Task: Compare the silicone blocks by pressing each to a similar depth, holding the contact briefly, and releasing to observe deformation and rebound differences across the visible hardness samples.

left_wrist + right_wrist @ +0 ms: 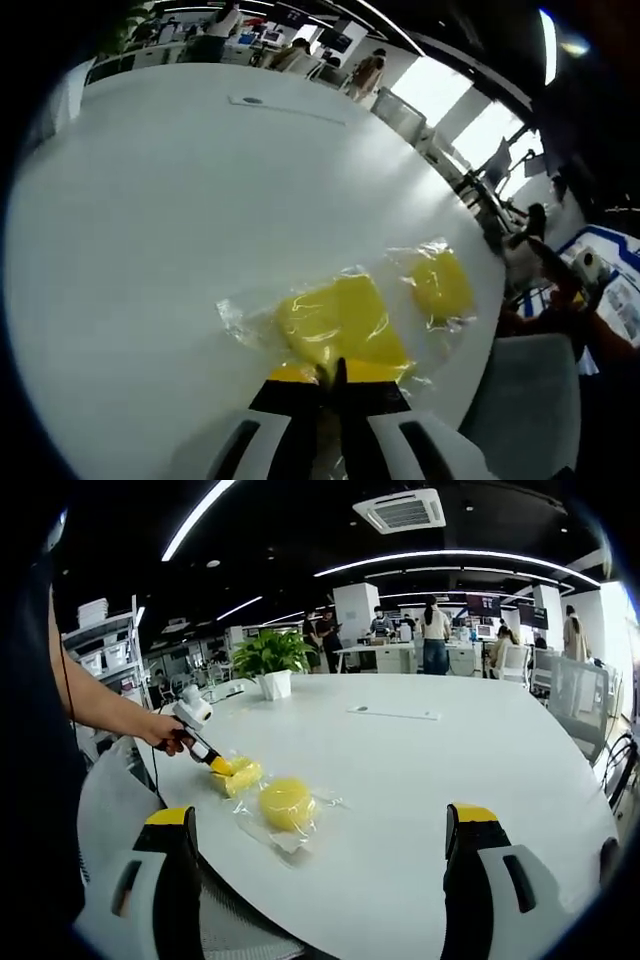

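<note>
White table (200,220): left claw (333,372) together, seemingly pressing bagged yellow block (335,320); right claw (320,825) apart.

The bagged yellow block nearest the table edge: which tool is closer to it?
Left. The left tool sits shut at the bagged yellow block; the right tool hangs open, well back from the table.

silicone blocks (340,318): yellow, clear wrap | table (200,200): white | plant (268,652): green
</note>
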Tool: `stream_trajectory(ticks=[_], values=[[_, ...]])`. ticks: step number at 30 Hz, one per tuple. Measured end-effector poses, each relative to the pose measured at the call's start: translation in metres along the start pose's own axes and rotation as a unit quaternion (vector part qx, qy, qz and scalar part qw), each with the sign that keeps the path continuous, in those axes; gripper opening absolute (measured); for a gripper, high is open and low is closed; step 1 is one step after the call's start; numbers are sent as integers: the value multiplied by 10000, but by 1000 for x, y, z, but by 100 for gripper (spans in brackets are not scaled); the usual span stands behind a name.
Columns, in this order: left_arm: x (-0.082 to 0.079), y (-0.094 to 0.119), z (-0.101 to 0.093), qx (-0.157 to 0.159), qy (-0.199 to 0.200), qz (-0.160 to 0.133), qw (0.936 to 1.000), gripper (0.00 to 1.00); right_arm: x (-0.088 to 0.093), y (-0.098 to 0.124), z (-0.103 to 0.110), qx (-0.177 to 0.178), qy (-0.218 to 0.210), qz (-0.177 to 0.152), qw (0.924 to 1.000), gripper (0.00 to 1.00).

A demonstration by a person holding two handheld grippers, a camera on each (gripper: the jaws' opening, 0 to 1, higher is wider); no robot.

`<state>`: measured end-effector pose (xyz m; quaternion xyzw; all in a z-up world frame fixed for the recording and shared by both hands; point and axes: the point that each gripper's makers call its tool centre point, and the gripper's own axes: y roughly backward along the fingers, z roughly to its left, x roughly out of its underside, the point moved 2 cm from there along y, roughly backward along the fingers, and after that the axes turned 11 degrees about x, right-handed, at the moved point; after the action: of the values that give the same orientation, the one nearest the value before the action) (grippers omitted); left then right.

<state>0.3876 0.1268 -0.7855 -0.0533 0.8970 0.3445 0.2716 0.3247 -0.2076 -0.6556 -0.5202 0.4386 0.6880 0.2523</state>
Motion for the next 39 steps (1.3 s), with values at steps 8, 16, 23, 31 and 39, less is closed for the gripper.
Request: stream_trajectory(ticks=[8,16,23,31,39], values=[[-1,5,7,-48,305,-673,9973,18,2,3,0,15,-26,-9,10000,97],[-8,30,8,-174,-247,-1538,9876,61,2,5,-2,29,-56,-21,10000,97],[-15,63,-4,-485,-1690,-1647,9706,79,0,4,-6,23,-35,-16,10000,97],[-7,111,-20,-756,-1918,-2080,9561,95,-3,-3,-12,76,17,22,10000,97],[9,146,-8,-1023,-1825,-2227,9522,100,3,-1,-24,92,49,68,9999,97]])
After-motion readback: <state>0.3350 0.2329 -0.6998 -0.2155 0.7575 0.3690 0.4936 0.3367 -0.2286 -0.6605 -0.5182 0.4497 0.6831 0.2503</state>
